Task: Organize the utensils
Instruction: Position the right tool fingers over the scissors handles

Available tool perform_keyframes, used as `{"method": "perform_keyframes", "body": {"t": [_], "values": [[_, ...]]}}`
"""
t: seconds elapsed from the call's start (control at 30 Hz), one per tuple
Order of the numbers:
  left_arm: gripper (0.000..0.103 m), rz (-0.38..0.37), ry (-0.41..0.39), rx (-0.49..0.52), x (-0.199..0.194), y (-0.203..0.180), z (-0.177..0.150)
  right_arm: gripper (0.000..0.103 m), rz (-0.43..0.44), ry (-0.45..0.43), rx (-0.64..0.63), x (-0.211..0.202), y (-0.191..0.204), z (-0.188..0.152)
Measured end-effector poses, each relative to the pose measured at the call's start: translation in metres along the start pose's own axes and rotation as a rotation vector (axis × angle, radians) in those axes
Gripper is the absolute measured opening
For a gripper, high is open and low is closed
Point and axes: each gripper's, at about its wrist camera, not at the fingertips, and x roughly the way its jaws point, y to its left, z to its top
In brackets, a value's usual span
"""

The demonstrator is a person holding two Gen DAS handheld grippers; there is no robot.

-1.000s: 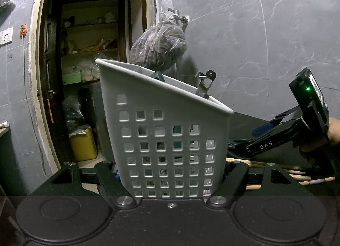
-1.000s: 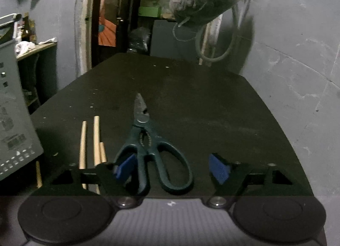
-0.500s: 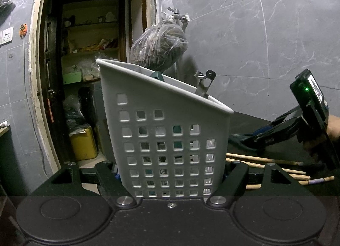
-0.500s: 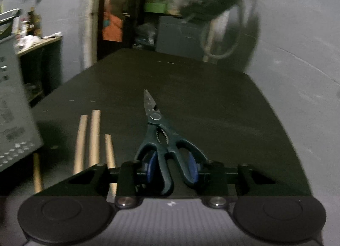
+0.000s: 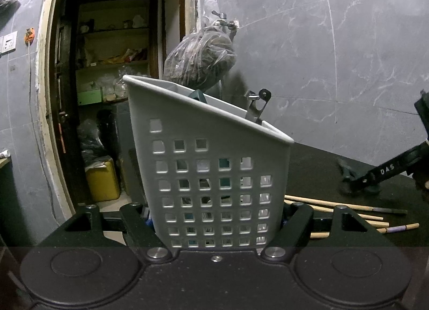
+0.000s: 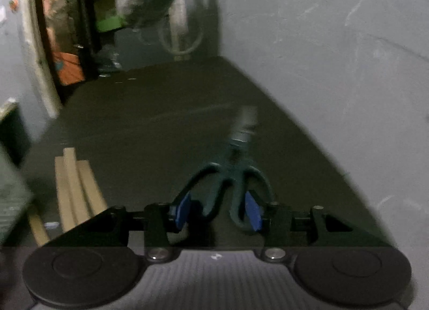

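Basket (image 5: 214,176) clamped in my left gripper (image 5: 217,219).
Only my right gripper's (image 6: 217,212) view shows scissors (image 6: 236,176) between its opening jaws.

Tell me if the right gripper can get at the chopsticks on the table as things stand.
Probably not yet: the right gripper has the scissors between its opening jaws. The chopsticks lie unobstructed beside it on the table, once it is free.

Home kitchen or utility corner is indicated: grey tiled wall (image 5: 335,42), wall tap (image 5: 224,22), pantry shelves (image 5: 112,64) left of centre
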Motion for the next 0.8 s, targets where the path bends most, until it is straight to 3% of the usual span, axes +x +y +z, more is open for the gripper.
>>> {"method": "perform_keyframes", "body": {"t": [0.1,0.17,0.3,0.43,0.57,0.63,0.8], "values": [[0.077,0.004,0.002,0.001,-0.001,-0.002,0.001,0.061,0.205,0.020,0.004,0.002,0.018,0.005],[0.077,0.006,0.003,0.005,-0.001,-0.004,0.002,0.061,0.258,0.004,-0.041,0.008,0.033,0.016],[0.077,0.004,0.005,0.008,-0.001,-0.005,0.004,0.062,0.217,-0.067,-0.071,0.021,0.030,0.046],[0.077,-0.003,0.003,0.008,0.000,-0.003,0.004,0.063,0.073,-0.035,-0.018,0.045,-0.003,0.063],[0.077,-0.006,0.003,0.006,0.002,-0.001,0.003,0.063,0.003,0.013,0.115,0.055,-0.052,0.055],[0.077,-0.005,0.005,0.005,0.003,-0.001,0.004,0.064,-0.004,-0.005,0.133,0.048,-0.066,0.043],[0.077,-0.008,0.007,0.002,0.004,-0.001,0.004,0.065,0.004,0.003,0.122,0.015,-0.062,0.009]]}}
